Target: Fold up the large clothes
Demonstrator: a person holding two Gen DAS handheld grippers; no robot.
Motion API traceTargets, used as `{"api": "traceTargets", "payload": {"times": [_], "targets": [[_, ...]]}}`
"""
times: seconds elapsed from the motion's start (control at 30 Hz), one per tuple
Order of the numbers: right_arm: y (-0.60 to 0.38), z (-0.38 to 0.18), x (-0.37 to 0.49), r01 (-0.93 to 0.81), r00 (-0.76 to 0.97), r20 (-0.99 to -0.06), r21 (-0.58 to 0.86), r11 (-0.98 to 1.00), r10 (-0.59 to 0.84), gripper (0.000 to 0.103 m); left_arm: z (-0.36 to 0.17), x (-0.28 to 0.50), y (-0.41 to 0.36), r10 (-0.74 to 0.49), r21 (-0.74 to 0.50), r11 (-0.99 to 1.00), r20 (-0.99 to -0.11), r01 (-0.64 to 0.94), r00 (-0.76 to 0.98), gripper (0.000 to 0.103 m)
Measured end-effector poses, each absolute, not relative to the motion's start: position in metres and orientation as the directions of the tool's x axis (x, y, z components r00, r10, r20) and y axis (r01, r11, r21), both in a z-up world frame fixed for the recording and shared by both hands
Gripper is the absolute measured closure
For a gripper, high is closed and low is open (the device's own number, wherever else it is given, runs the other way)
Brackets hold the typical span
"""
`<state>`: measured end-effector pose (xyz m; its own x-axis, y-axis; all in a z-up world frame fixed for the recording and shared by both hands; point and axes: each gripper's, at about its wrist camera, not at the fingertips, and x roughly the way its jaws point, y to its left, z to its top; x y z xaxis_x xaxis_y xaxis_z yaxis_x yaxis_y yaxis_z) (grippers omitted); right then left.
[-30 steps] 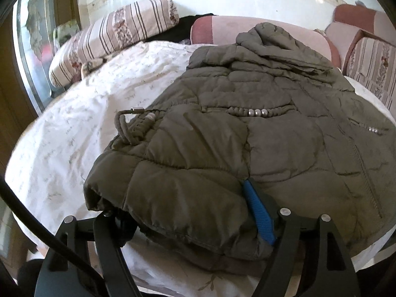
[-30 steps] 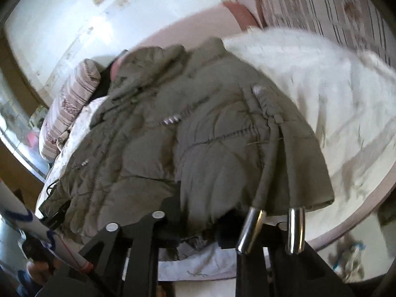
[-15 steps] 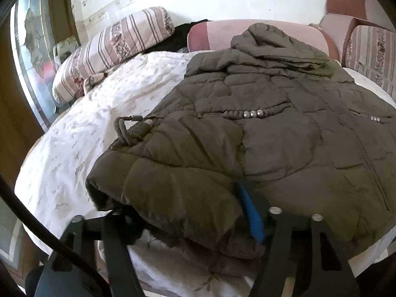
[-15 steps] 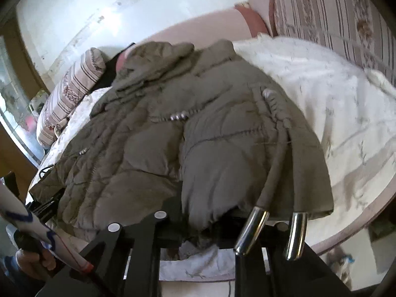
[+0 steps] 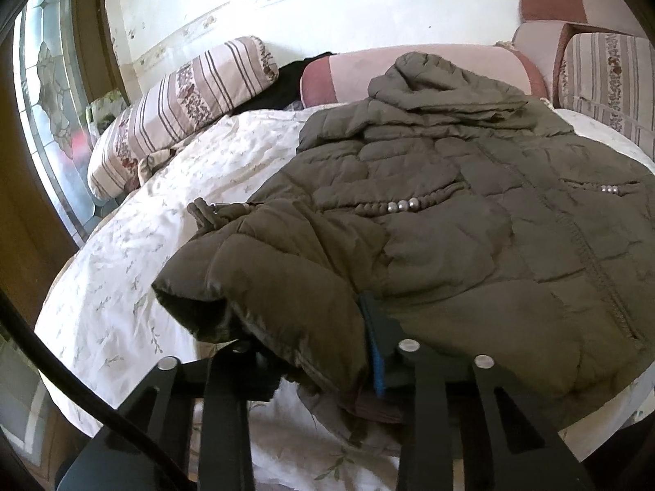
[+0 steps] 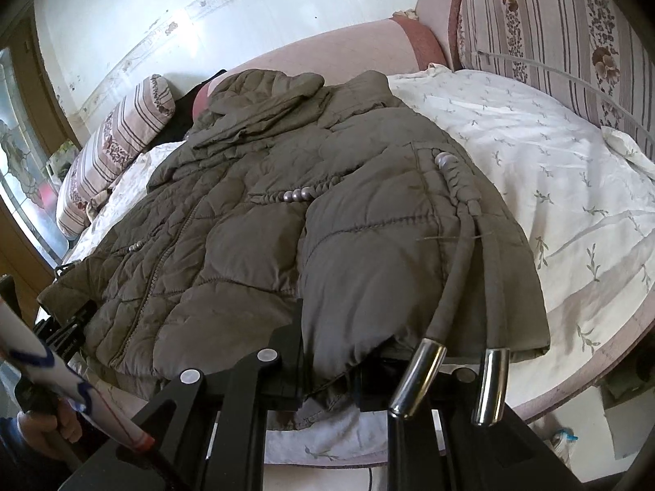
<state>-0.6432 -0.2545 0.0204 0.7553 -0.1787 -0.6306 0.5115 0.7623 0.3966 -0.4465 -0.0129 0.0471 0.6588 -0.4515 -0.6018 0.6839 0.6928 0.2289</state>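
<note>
Left gripper closing on the hem of the olive jacket, jaws far narrower than a second ago; right gripper already clamped on the hem's other corner; jacket flat on the bed; fold-lift looks next.

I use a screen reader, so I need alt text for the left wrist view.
An olive quilted coat lies spread on a bed with a white floral sheet; the left gripper, at the bottom of the frame, is closing on the coat's near hem. Striped cushions line the far wall.
</note>
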Motion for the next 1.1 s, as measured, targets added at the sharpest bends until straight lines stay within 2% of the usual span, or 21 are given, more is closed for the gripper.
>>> {"api": "traceTargets", "payload": {"times": [0.13, 0.33, 0.6, 1.1], "targets": [[-0.254, 0.024, -0.645, 0.509, 0.763, -0.618, 0.392, 0.766, -0.190, 0.086, 0.051, -0.450, -0.011, -0.472, 0.220, 0.688, -0.587, 0.691, 0.658, 0.081], [-0.249, 0.036, -0.651, 0.500, 0.774, -0.594, 0.356, 0.790, -0.222, 0.088, 0.061, -0.455, -0.005, -0.497, 0.206, 0.684, -0.571, 0.700, 0.654, 0.084], [-0.246, 0.057, -0.668, 0.484, 0.801, -0.553, 0.374, 0.791, -0.229, 0.089, 0.081, -0.464, 0.011, -0.528, 0.171, 0.687, -0.551, 0.707, 0.646, 0.085], [-0.238, 0.078, -0.695, 0.466, 0.809, -0.546, 0.372, 0.803, -0.217, 0.089, 0.104, -0.479, 0.030, -0.555, 0.155, 0.676, -0.538, 0.721, 0.635, 0.085]]}}
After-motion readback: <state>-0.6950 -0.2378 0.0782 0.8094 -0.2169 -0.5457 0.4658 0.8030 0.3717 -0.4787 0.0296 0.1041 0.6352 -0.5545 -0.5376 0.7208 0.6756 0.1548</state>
